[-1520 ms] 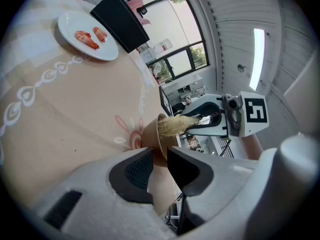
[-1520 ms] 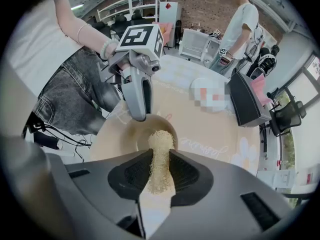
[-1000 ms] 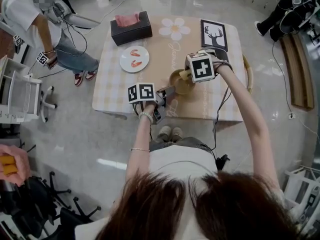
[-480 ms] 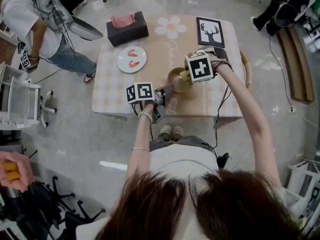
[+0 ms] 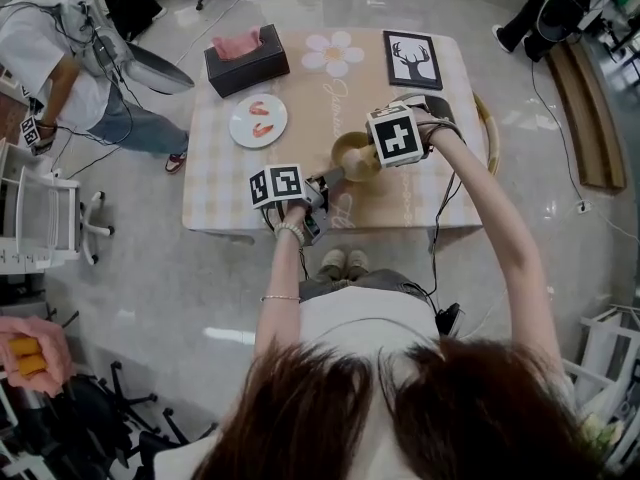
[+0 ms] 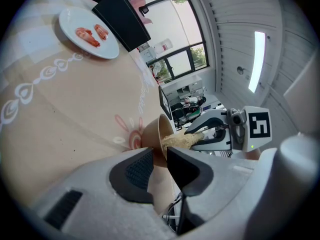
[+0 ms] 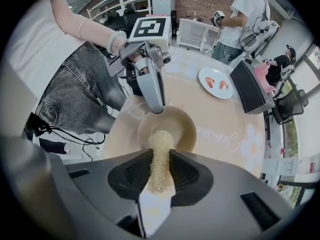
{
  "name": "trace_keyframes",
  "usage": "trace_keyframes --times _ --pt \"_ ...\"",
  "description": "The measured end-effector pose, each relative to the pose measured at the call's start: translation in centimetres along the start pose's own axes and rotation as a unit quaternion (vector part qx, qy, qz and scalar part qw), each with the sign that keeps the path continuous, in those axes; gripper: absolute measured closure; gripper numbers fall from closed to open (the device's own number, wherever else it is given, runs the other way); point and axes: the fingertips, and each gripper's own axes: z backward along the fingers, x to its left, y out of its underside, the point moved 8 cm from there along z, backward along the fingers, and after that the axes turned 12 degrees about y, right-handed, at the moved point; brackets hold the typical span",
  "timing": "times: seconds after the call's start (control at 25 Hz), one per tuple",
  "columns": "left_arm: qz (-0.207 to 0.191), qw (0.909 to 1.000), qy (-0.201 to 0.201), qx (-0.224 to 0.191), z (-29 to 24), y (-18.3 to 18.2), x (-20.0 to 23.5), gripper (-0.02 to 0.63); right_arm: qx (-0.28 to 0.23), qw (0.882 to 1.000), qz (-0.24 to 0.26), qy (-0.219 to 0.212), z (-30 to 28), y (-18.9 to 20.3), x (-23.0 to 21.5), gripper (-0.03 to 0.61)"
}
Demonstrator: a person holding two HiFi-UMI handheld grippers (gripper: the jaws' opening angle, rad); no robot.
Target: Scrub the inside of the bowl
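A tan bowl (image 5: 352, 155) stands on the table near its front edge. My left gripper (image 5: 333, 177) is shut on the bowl's near rim, and the left gripper view shows the rim (image 6: 159, 134) pinched between the two pads. My right gripper (image 5: 372, 151) is shut on a pale fibrous scrubber (image 7: 160, 159). The scrubber's tip reaches down into the bowl (image 7: 180, 126) and rests on its inner bottom. In the right gripper view the left gripper (image 7: 156, 109) clamps the bowl's far rim. In the left gripper view the right gripper (image 6: 197, 135) and the scrubber (image 6: 179, 140) show beyond the bowl.
A white plate with shrimp (image 5: 258, 120), a black tissue box (image 5: 246, 60) and a framed deer picture (image 5: 413, 60) lie further back on the table (image 5: 230, 183). A woven rim (image 5: 491, 133) sits at the table's right edge. A person stands at the back left.
Both grippers keep their hold and place at the bowl. The person at the back left has shifted, and the head view has drifted slightly.
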Motion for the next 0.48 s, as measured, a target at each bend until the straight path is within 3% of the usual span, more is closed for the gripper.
trace_keyframes --times 0.48 --pt "0.002 1.0000 0.005 0.002 -0.1 0.1 0.1 0.520 0.005 1.000 -0.002 -0.017 0.3 -0.8 1.3 0.485"
